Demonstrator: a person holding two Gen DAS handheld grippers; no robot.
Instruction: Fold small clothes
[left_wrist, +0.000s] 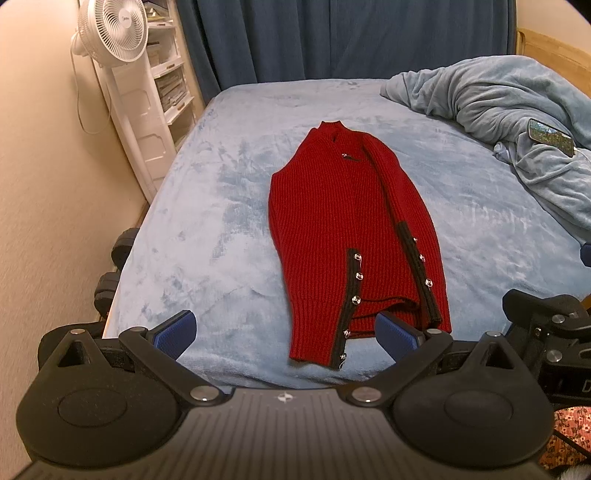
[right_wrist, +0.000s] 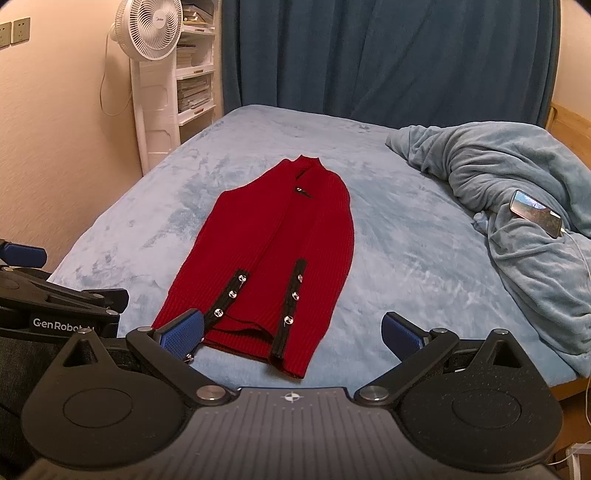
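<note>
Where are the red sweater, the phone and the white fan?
red sweater (right_wrist: 280, 236): right wrist view, middle of its knitted body.
phone (right_wrist: 535, 212): right wrist view, its screen, lying on the rumpled blanket.
white fan (left_wrist: 118, 27): left wrist view, its round grille.

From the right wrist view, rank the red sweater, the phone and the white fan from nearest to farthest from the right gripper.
From the right gripper:
1. Red sweater, just ahead on the bed.
2. Phone, right, on the crumpled blanket.
3. White fan, far left by the wall.
</note>
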